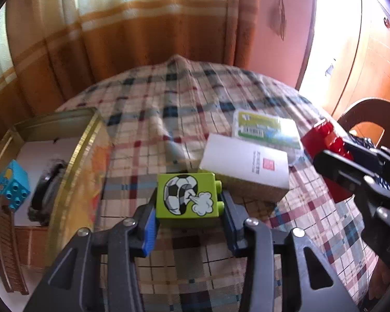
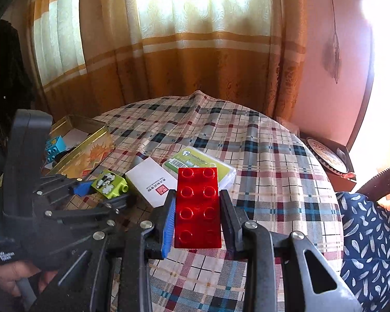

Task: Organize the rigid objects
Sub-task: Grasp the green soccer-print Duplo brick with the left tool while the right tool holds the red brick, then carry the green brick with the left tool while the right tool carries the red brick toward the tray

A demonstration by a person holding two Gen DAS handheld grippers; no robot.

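Green brick (image 1: 188, 199), printed with a football, lying on its side on the plaid-covered table (image 1: 169, 119), studs facing right. The left tool (image 1: 188, 215) straddles it: the blue pad (image 1: 149, 230) meets its left face and the right finger sits against the studs, so the tool grips the brick. Just behind and to the right, a white box (image 1: 244, 163) with a red seal; behind that, a clear case with a green label (image 1: 266, 128). Red eight-stud brick (image 2: 197, 208) clamped between the fingers of the right tool (image 2: 197, 208), held above the cloth, studs up. At the table's left edge, an open gold tin (image 1: 72, 171) containing a blue brick (image 1: 11, 188) and a dark round object (image 1: 48, 189). Orange-banded curtains (image 2: 195, 52) hang behind.
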